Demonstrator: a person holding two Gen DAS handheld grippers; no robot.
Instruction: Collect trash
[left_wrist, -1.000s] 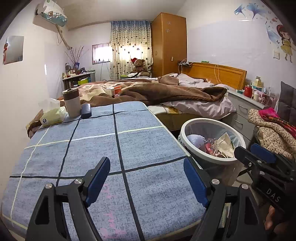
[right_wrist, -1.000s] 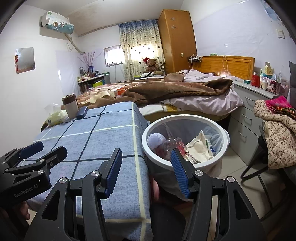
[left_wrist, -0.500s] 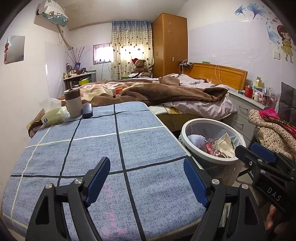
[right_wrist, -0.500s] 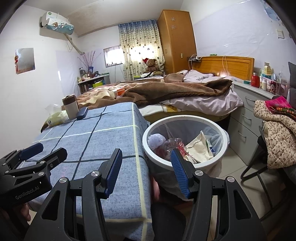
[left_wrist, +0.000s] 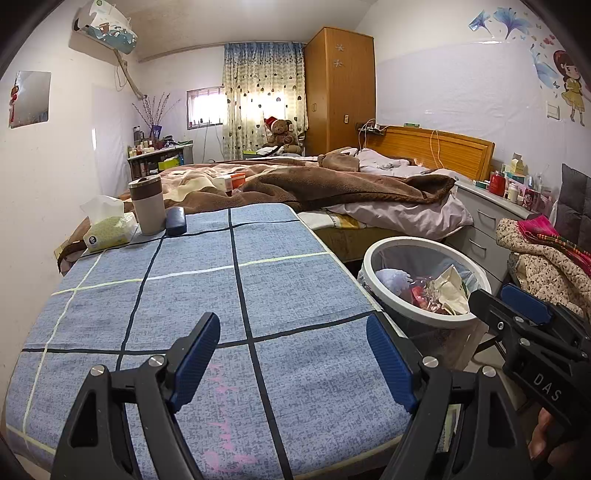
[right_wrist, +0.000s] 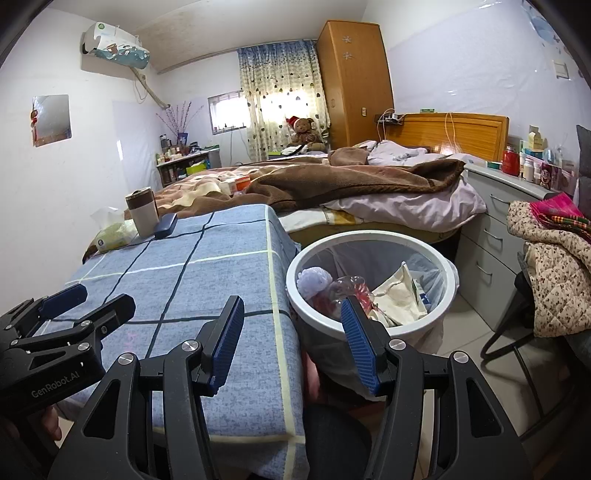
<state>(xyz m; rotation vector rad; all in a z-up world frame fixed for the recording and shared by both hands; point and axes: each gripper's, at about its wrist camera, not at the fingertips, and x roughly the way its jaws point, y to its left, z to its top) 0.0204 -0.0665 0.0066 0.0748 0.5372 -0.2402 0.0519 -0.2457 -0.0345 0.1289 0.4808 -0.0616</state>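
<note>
A white-rimmed trash bin stands on the floor at the table's right side. Inside it lie a white fluffy ball, a crumpled clear bottle and a cream bag. My left gripper hovers open over the near end of the blue checked tablecloth, with nothing between its blue pads. My right gripper is open and empty above the gap between the table edge and the bin. Each gripper shows in the other's view, the right gripper and the left gripper.
At the table's far left end stand a brown-and-beige tumbler, a dark blue case and a tissue pack. Beyond lies an unmade bed. A grey dresser and a chair heaped with clothes are to the right of the bin.
</note>
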